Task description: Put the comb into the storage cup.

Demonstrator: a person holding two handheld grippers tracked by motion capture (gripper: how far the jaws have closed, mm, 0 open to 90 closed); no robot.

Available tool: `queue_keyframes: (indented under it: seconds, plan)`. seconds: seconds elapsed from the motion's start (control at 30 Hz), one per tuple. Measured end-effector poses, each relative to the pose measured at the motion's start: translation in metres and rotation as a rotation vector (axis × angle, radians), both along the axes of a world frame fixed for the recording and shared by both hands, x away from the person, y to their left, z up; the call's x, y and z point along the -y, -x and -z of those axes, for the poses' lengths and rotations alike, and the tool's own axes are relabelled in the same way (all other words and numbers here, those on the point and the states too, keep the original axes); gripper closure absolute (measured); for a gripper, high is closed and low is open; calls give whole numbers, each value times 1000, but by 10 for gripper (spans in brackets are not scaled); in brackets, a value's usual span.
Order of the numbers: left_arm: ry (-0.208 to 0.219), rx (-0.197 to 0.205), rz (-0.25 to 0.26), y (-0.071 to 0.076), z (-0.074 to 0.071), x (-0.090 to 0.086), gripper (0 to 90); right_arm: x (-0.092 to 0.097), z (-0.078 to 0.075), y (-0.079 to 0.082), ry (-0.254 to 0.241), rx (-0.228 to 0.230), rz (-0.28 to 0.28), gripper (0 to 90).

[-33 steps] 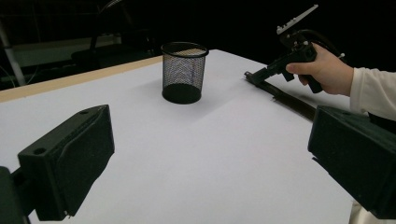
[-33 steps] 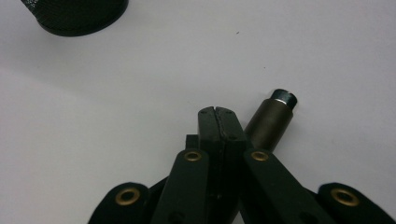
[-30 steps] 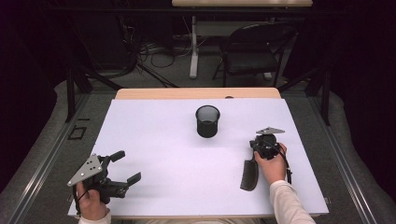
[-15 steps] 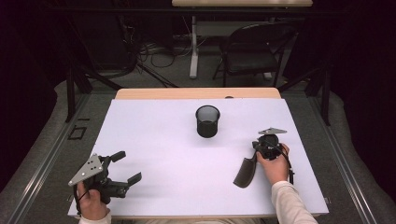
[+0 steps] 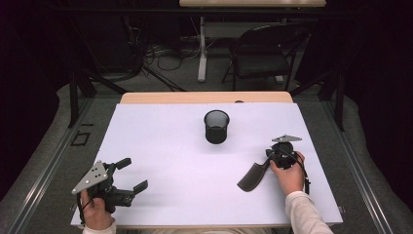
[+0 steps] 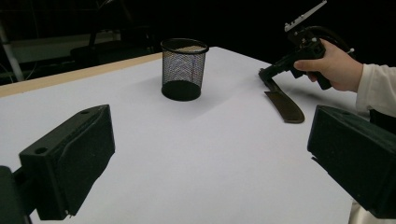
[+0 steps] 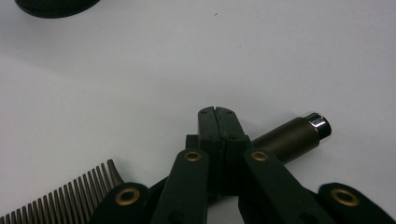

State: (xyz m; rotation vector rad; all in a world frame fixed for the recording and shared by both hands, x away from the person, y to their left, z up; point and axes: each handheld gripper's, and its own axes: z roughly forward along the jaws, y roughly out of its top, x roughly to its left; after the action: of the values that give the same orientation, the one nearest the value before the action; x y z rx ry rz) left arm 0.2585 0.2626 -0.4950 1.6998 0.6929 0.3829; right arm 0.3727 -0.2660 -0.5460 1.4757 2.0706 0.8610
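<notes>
Gripping the comb by its handle, right gripper jaws clamped shut, left gripper gaping empty; next we lift it toward the mesh cup.

Your view from above: the white-topped desk carries the black wire-mesh cup at its centre, toward the far edge. The dark brown comb with a cylindrical handle lies to the cup's right and nearer you, well apart from it. Your right gripper sits at the comb's handle end, your left gripper at the near left corner. Behind the desk stands a folding chair.
</notes>
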Motion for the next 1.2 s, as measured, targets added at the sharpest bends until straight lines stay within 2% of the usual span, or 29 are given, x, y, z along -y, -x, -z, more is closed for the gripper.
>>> queue_keyframes:
  seconds: [0.37,1.2]
  plan:
    - [-1,-1,-5,0,0,-1,10,8,1,4,13,-8,15,900]
    - [4,-2,-6,0,0,0,10,24,0,24,33,-19,18,900]
